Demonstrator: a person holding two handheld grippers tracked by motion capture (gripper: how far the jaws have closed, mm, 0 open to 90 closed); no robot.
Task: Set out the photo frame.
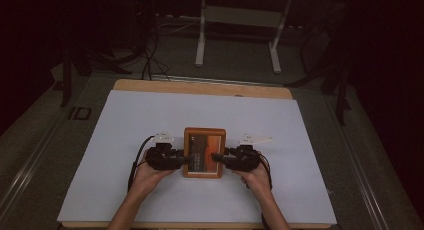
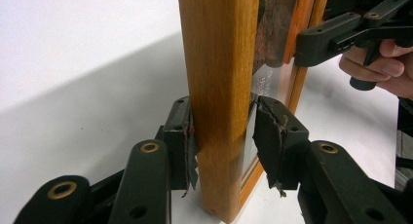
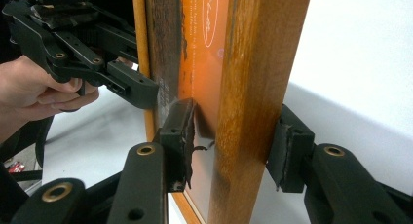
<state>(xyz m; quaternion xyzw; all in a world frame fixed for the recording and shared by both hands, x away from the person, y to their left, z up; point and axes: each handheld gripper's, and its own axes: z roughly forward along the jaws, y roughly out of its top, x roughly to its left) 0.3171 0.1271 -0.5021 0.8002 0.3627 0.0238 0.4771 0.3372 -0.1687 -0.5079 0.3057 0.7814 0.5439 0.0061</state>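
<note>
Two grippers, left gripper (image 1: pixel 181 159) and right gripper (image 1: pixel 218 159), jaws clamped on opposite sides of wooden picture frame (image 1: pixel 204 153), seemingly resting on white table (image 1: pixel 125 130)

Dim, murky surroundings (high view), bright white sheet (image 1: pixel 150 120), soft shadows.

- The wooden frame (image 2: pixel 219 87) runs off the top in my left gripper view.
- My right gripper (image 1: pixel 220 159) covers part of the picture's orange print.
- White writing (image 3: pixel 208 19) on it is too blurred to read.
</note>
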